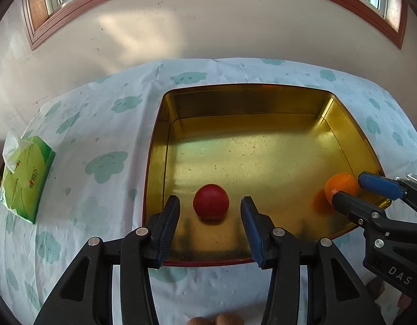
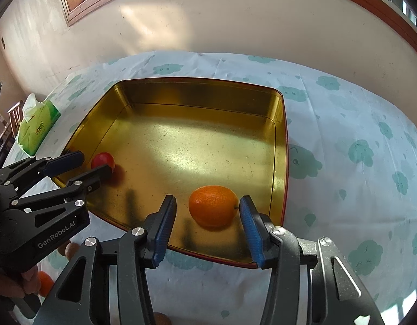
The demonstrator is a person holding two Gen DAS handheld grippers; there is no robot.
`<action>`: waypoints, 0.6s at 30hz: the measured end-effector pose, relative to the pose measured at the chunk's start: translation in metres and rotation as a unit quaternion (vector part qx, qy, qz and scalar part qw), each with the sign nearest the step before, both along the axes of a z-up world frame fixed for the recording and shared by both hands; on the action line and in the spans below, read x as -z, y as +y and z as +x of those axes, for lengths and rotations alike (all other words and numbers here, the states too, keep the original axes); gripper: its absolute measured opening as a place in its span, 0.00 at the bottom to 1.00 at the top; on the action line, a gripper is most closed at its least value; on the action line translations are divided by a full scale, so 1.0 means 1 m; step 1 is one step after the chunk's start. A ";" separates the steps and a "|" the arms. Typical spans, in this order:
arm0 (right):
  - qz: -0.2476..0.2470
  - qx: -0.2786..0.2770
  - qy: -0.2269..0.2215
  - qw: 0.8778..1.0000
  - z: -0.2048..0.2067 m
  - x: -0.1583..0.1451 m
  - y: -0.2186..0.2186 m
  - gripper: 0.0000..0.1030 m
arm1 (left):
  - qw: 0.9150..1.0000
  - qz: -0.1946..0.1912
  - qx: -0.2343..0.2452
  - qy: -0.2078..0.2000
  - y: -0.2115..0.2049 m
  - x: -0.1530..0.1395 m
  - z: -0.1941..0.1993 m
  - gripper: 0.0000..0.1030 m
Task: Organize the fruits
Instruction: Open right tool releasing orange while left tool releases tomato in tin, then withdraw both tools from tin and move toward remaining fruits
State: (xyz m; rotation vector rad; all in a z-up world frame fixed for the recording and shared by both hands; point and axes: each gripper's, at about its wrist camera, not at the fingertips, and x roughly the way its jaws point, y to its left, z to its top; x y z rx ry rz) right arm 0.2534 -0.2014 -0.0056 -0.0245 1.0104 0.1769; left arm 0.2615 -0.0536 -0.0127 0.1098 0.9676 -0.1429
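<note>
Ribbed blue pads on left gripper [image 1: 210, 211] spread wide, smooth round red fruit [image 1: 211, 201] between the tips, not touched, on the floor of a shiny gold metal tin [image 1: 235, 100]. Right gripper [image 2: 208, 211] also apart, flanking a dimpled oval orange [image 2: 213, 206] near the tin's right wall. Cloud-print cloth [image 1: 105, 135] beyond, green tissue pack [image 1: 25, 176] far left.
</note>
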 end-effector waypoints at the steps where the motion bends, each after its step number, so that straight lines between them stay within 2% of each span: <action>1: 0.000 0.001 -0.002 1.000 -0.003 -0.002 0.000 0.45 | 1.000 0.001 0.000 -0.002 0.000 -0.002 -0.003 0.47; 7: 0.003 -0.001 -0.018 1.000 -0.027 -0.021 0.001 0.45 | 1.000 0.002 -0.008 -0.018 0.005 -0.020 -0.030 0.47; 18: 0.006 -0.009 -0.054 0.999 -0.094 -0.054 0.002 0.45 | 0.999 -0.003 -0.015 -0.051 0.011 -0.059 -0.102 0.47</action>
